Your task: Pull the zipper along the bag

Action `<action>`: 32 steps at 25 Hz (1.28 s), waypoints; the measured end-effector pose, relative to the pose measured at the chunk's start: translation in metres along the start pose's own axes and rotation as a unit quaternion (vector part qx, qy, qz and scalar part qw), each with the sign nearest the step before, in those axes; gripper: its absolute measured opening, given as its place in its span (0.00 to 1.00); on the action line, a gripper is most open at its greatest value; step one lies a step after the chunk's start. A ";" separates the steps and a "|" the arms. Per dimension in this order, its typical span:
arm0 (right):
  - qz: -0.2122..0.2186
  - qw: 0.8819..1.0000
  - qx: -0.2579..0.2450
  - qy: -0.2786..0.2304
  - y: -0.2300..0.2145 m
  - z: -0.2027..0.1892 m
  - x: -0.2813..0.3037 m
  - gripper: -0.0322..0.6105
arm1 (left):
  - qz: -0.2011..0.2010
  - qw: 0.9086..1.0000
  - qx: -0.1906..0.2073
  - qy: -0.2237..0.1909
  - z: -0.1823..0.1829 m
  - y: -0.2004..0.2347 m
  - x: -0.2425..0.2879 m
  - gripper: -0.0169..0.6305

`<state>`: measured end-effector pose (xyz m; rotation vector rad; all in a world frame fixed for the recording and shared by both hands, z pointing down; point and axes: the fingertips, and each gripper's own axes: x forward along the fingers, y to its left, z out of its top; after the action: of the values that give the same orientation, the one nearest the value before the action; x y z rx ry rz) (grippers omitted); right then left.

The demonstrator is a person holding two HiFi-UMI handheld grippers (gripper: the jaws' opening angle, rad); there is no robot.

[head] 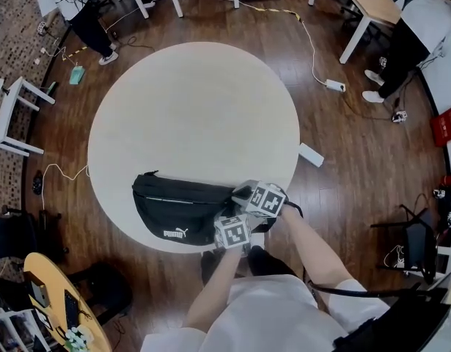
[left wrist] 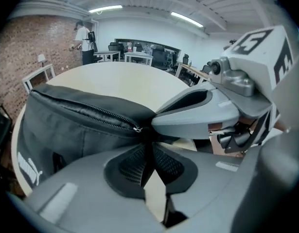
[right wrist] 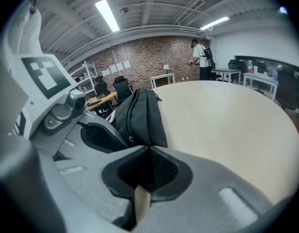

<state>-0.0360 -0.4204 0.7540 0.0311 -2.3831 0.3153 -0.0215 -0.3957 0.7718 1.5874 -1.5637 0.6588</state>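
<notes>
A black waist bag (head: 177,207) with a white logo lies at the near edge of the round table (head: 196,108). Its zipper (left wrist: 91,108) runs along the top, and the small metal slider (left wrist: 138,128) sits at the bag's right end. My left gripper (left wrist: 150,144) is shut on a thin strip of black bag fabric right below that slider. My right gripper (right wrist: 149,149) is shut too, its tips against the same end of the bag (right wrist: 139,115); I see nothing between its pads. Both grippers meet at the bag's right end in the head view, left (head: 236,213) and right (head: 245,193).
The bag's strap (head: 295,210) hangs off the table's edge on the right. A wood floor surrounds the table, with white desks (head: 368,2), cables and a power strip (head: 335,85) on it. People stand at the far left and far right. A small yellow table (head: 60,299) is at the lower left.
</notes>
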 end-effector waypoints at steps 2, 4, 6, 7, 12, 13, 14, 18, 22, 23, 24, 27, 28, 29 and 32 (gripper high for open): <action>-0.006 1.000 0.009 -0.006 -0.001 0.000 0.000 0.05 | -0.029 0.999 -0.014 -0.001 0.004 -0.003 -0.010 0.09; -0.012 1.000 0.018 -0.010 0.000 0.001 0.000 0.05 | -0.054 0.998 -0.014 -0.005 0.007 -0.005 -0.023 0.06; -0.020 0.999 0.024 -0.011 0.000 0.001 0.000 0.05 | -0.076 0.997 -0.010 -0.012 0.013 -0.004 -0.035 0.06; -0.025 0.999 0.026 -0.011 -0.001 0.000 0.000 0.05 | -0.085 0.996 -0.010 -0.015 0.016 -0.002 -0.041 0.06; -0.046 0.998 0.044 -0.019 -0.001 -0.003 -0.001 0.05 | -0.113 0.993 -0.017 -0.023 0.025 0.016 -0.068 0.06; -0.051 0.997 0.048 -0.019 -0.001 -0.003 -0.001 0.05 | -0.116 0.993 -0.014 -0.026 0.027 0.021 -0.074 0.06; -0.056 0.997 0.050 -0.019 -0.002 -0.003 -0.001 0.05 | -0.117 0.993 -0.010 -0.030 0.030 0.028 -0.079 0.06; -0.081 0.994 0.070 -0.028 0.000 -0.006 -0.001 0.05 | -0.119 0.992 -0.017 -0.044 0.037 0.064 -0.095 0.05; -0.115 0.989 0.087 -0.035 0.000 -0.007 0.002 0.05 | -0.109 0.990 -0.047 -0.074 0.053 0.115 -0.107 0.05; -0.125 0.988 0.088 -0.033 -0.002 -0.008 0.001 0.05 | -0.100 0.990 -0.053 -0.084 0.060 0.132 -0.111 0.05; -0.136 0.986 0.089 -0.028 -0.003 -0.010 0.000 0.05 | -0.084 0.990 -0.061 -0.095 0.066 0.152 -0.116 0.05; -0.168 0.981 0.100 -0.012 -0.007 -0.021 -0.011 0.05 | -0.024 0.988 -0.090 -0.126 0.083 0.232 -0.135 0.05; -0.175 0.979 0.107 -0.009 -0.009 -0.024 -0.014 0.05 | -0.011 0.987 -0.092 -0.129 0.088 0.256 -0.140 0.05; -0.180 0.977 0.112 -0.006 -0.010 -0.026 -0.017 0.05 | -0.009 0.989 -0.083 -0.124 0.092 0.272 -0.142 0.05; -0.190 0.974 0.120 0.004 -0.013 -0.026 -0.016 0.05 | -0.068 0.993 -0.019 -0.091 0.095 0.253 -0.130 0.05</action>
<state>-0.0053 -0.4277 0.7646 0.5885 -2.2567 0.4147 -0.2992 -0.3799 0.6579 1.7469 -1.5717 0.4168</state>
